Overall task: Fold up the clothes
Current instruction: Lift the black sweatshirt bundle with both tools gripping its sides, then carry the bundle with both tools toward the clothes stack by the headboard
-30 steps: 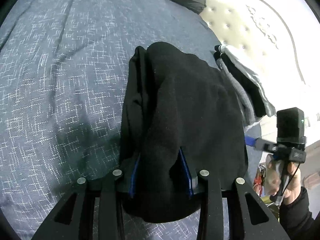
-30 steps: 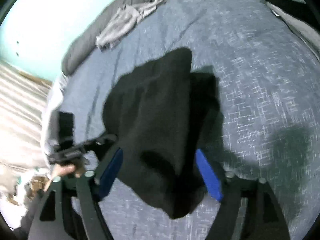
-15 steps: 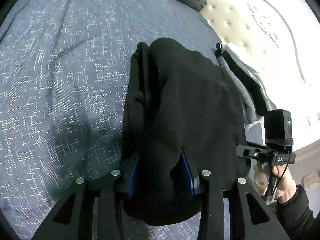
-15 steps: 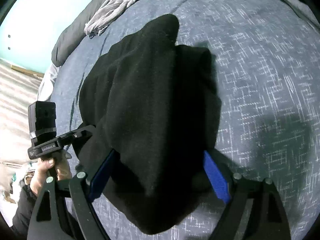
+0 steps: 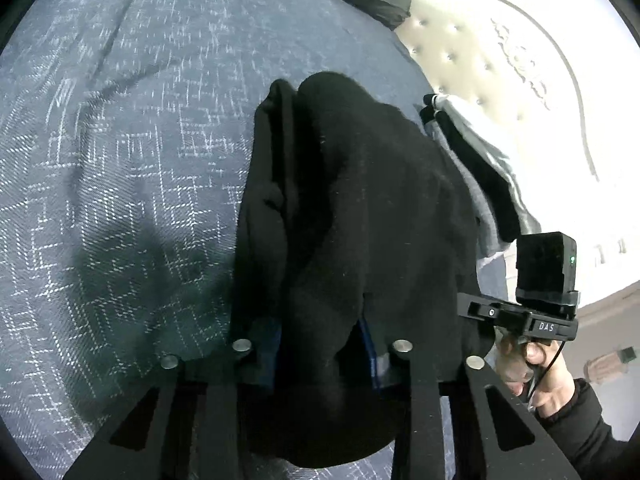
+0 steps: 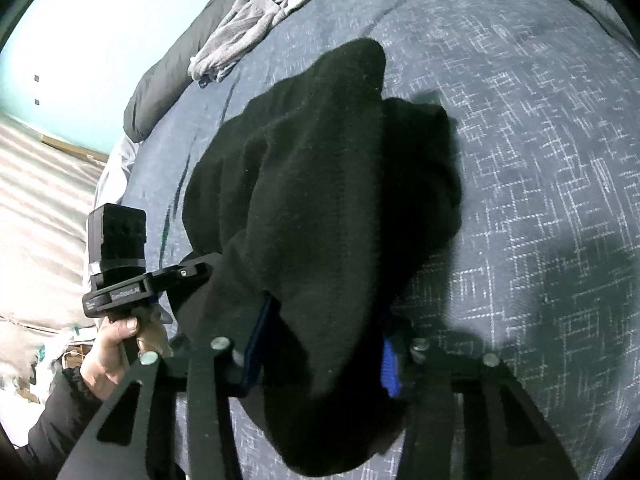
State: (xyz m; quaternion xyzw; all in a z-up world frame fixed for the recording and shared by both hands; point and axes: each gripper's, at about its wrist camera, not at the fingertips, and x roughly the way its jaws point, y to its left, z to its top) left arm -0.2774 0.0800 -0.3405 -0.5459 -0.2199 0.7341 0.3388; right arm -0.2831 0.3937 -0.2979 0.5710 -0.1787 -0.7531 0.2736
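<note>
A black garment [image 5: 352,208] is bunched in a thick fold on the blue patterned bedspread [image 5: 120,160], near the bed's edge closest to the person. It is gripped at its near end by both tools. The left gripper [image 5: 320,344] has just been closing and is clamped narrowly on a fold of the cloth, its blue pads [image 5: 366,340] pressed into it. The right gripper [image 6: 320,344] has likewise just been closing, with the cloth squeezed between its blue pads [image 6: 390,368]. A stack of folded clothes [image 5: 480,176] lies just beside the garment, by the tufted headboard [image 5: 500,60]. A crumpled grey garment [image 6: 248,32] lies at the bed's far edge.
</note>
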